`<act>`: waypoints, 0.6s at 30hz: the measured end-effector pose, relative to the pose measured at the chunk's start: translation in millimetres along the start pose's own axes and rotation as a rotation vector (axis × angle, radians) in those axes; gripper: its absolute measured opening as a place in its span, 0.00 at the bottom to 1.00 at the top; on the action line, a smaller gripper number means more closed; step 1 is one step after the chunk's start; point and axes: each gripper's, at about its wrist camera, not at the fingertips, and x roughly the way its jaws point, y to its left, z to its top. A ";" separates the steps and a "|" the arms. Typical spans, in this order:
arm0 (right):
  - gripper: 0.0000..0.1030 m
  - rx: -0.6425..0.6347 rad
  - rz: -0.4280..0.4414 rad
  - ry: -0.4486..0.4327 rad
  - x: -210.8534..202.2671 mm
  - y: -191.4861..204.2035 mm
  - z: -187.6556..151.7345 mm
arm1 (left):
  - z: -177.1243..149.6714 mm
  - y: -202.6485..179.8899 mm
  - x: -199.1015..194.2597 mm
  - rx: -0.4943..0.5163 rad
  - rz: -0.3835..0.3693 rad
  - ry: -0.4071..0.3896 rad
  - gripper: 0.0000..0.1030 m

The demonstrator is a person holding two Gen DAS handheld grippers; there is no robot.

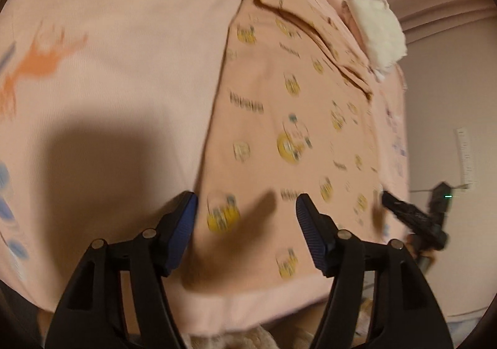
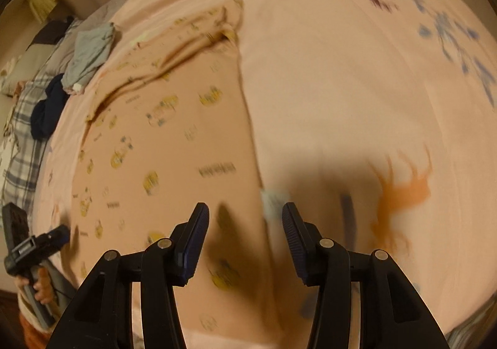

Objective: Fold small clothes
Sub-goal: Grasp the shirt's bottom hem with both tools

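Printed garment [image 1: 279, 131] flat on pink sheet [image 1: 124, 54]; both claws parted.

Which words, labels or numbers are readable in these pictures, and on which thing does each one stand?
None can be read with certainty.
Dark repeated word printed on the patterned garment: too blurred to read in both views.
Small white tag at the garment's edge: nothing legible.
White strip on the wall: marks too small to read.

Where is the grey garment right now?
In the right wrist view, the grey garment lies crumpled at the bed's left edge, just above the dark navy garment.
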 end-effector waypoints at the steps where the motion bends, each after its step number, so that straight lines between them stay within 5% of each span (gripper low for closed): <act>1: 0.48 0.011 0.008 0.012 1.7 -5.3 -4.6 | -5.0 2.5 -0.8 -0.013 -0.025 0.008 0.64; 8: 0.70 0.001 0.123 0.060 -1.1 -5.5 -39.7 | -26.7 5.5 -7.2 -0.014 -0.073 0.016 0.64; 18: 0.77 0.082 0.217 0.102 1.9 -0.6 -57.0 | -47.4 -7.3 -2.8 0.019 -0.045 0.013 0.68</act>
